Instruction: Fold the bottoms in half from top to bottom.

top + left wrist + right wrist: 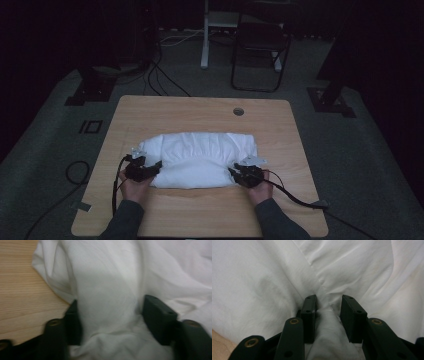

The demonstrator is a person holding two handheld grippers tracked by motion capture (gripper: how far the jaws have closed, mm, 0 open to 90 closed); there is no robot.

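A bunched white cloth lies in a long heap across the middle of the wooden table. My left gripper is at the heap's near left end. In the left gripper view a thick fold of the cloth fills the gap between the jaws of that gripper and touches both pads. My right gripper is at the near right end. In the right gripper view its jaws pinch a gathered ridge of the cloth.
A round cable hole sits near the table's far edge. Cables trail from both grippers off the table's sides. A folding chair and a white stand are on the floor beyond the table. The room is dim.
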